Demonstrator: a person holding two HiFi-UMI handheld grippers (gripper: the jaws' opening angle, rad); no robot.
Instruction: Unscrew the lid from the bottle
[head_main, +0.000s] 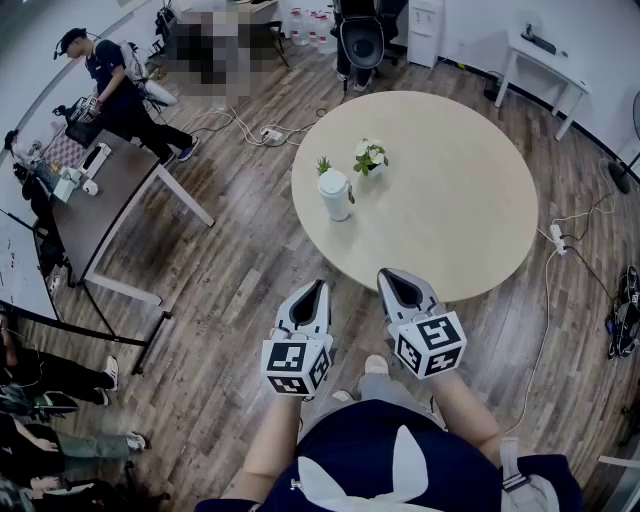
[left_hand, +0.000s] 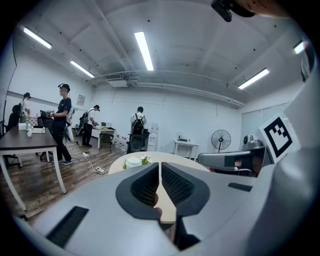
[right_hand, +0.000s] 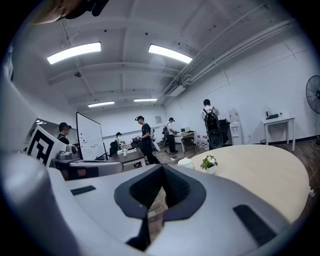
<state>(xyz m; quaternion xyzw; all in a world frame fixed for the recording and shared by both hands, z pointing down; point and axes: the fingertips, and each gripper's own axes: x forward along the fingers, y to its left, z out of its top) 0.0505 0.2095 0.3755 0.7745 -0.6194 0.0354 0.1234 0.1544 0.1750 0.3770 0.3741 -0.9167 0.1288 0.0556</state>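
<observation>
One bottle (head_main: 335, 194) stands upright (lid (head_main: 332, 181) on top) on round table (head_main: 450, 200).

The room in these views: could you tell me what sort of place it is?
Probably an office or lab workroom: a round table, a desk with equipment on it, and a whiteboard.

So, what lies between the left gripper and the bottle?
Head view: nothing but wood floor, then bare tabletop, between the left gripper and the bottle.
</observation>
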